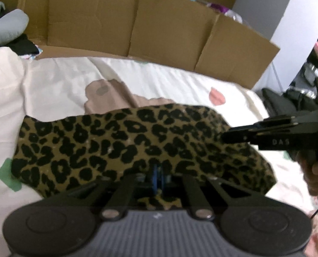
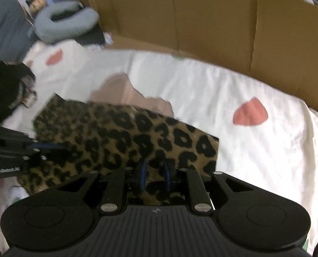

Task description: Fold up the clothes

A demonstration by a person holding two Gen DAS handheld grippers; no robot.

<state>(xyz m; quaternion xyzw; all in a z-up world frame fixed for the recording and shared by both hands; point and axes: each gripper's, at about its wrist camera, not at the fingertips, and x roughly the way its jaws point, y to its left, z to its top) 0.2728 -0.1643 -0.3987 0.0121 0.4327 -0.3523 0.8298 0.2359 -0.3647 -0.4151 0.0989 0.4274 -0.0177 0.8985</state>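
Note:
A leopard-print garment [image 1: 124, 141] lies folded across the white patterned bedsheet [image 1: 58, 81], its near edge raised. My left gripper [image 1: 158, 171] is shut on that near edge, blue pads pressed together on the fabric. In the right wrist view the same leopard-print garment [image 2: 120, 137] fills the middle, and my right gripper [image 2: 155, 172] holds a thick fold of it between its blue pads. The right gripper [image 1: 224, 138] reaches in from the right in the left wrist view. The left gripper [image 2: 60, 147] comes in from the left in the right wrist view.
A beige-pink garment [image 2: 120, 92] lies partly under the leopard one. A cardboard wall [image 1: 137, 21] stands along the far side of the bed. A grey neck pillow [image 2: 67, 21] and a black item [image 2: 5, 90] sit at the left. A hand [image 1: 317, 171] grips the right tool.

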